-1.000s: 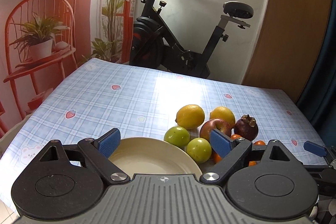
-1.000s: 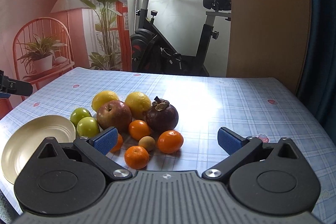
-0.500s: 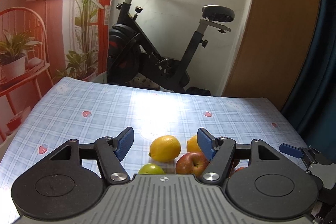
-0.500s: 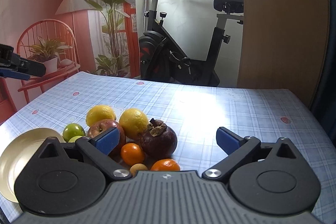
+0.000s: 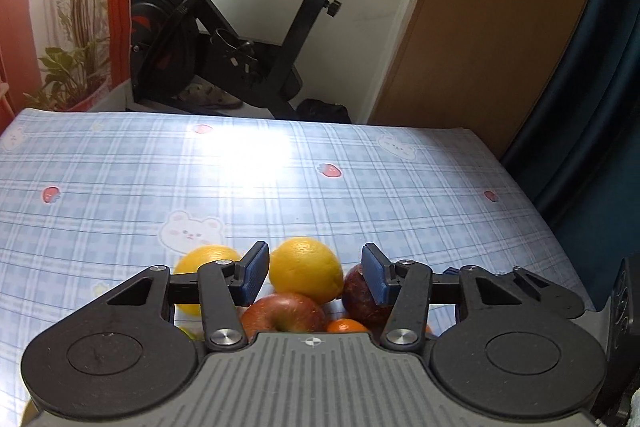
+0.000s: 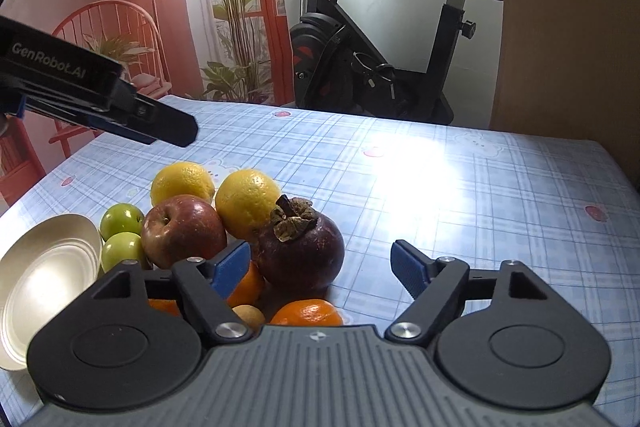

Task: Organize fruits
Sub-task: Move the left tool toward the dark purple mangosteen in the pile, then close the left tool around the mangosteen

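The table (image 6: 460, 187) is covered with a smooth, shiny cloth of pale blue checks, printed with small bears and strawberries; behind it stands a black exercise bike (image 6: 372, 67) of metal tubes. On the cloth the fruits lie in one tight heap beside a round cream plate (image 6: 44, 279), which only the right view shows. In the heap: two yellow lemons (image 6: 248, 203) with pitted skin, a glossy red apple (image 6: 184, 231), a dark purple mangosteen (image 6: 308, 251) with a dry brown cap, two smooth green fruits (image 6: 120, 221), and some small oranges (image 6: 308, 313) half hidden.

The left gripper (image 5: 316, 273), black with blue ribbed pads, is closing; one lemon shows between its jaws, but the pads do not touch it yet, so it holds nothing. In the right view it hangs above the heap. The right gripper (image 6: 320, 263) is also closing, wider, with the mangosteen between its pads and untouched.
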Motion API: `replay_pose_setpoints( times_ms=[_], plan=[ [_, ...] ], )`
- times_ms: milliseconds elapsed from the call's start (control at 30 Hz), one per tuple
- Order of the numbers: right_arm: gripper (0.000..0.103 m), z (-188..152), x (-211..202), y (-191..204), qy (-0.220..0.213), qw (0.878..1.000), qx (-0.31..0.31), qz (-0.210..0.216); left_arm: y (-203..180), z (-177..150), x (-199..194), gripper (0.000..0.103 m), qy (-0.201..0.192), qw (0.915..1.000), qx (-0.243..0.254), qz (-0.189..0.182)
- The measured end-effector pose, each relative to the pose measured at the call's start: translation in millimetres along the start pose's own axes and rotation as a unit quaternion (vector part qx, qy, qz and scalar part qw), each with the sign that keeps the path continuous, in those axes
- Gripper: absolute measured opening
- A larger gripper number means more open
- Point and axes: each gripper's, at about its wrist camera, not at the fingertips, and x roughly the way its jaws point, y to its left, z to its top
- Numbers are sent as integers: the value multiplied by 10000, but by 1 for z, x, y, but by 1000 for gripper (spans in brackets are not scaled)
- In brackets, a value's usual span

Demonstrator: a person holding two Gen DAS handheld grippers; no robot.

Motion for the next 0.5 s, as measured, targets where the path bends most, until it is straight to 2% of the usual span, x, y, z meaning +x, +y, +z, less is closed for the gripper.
replay_pose_setpoints(
  times_ms=[200, 300, 500],
  plan=[
    [77, 2, 14, -1, 70, 9996, 209, 157, -4, 9, 34, 52, 406, 9984, 7, -398],
    [74, 1, 21, -4, 127, 9988, 395, 272, -4, 11, 49, 47, 604, 9964, -16, -587],
    [73, -1, 26, -14, 186, 9956, 791, 470, -5, 9, 71, 46, 809, 9932, -26, -832]
  ],
)
